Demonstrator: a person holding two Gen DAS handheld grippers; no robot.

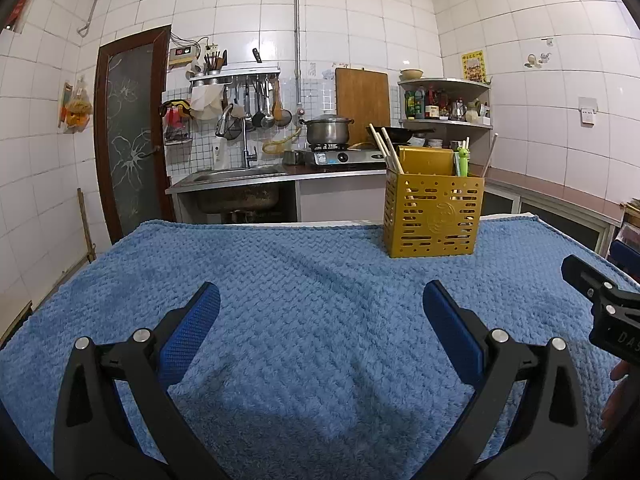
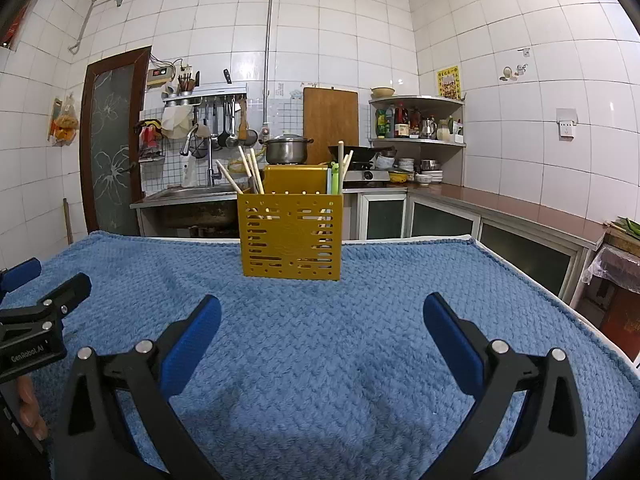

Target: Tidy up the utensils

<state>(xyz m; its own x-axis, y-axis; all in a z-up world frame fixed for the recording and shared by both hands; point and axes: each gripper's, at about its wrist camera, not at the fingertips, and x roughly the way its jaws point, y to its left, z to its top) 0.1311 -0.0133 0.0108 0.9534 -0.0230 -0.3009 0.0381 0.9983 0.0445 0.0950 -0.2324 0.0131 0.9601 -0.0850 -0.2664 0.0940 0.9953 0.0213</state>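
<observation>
Standing upright on the nubby blue blanket, the slotted yellow plastic holder contains wooden chopsticks; left tool and right tool, nearer than the holder, both spread, empty.

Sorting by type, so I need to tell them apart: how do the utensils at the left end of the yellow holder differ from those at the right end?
The chopsticks at the left end are plain wood and lean left, fanned apart. The right-end utensils include a green piece and stand closer to upright, bunched together. Both groups stick up out of the yellow holder on the blue cloth.
</observation>
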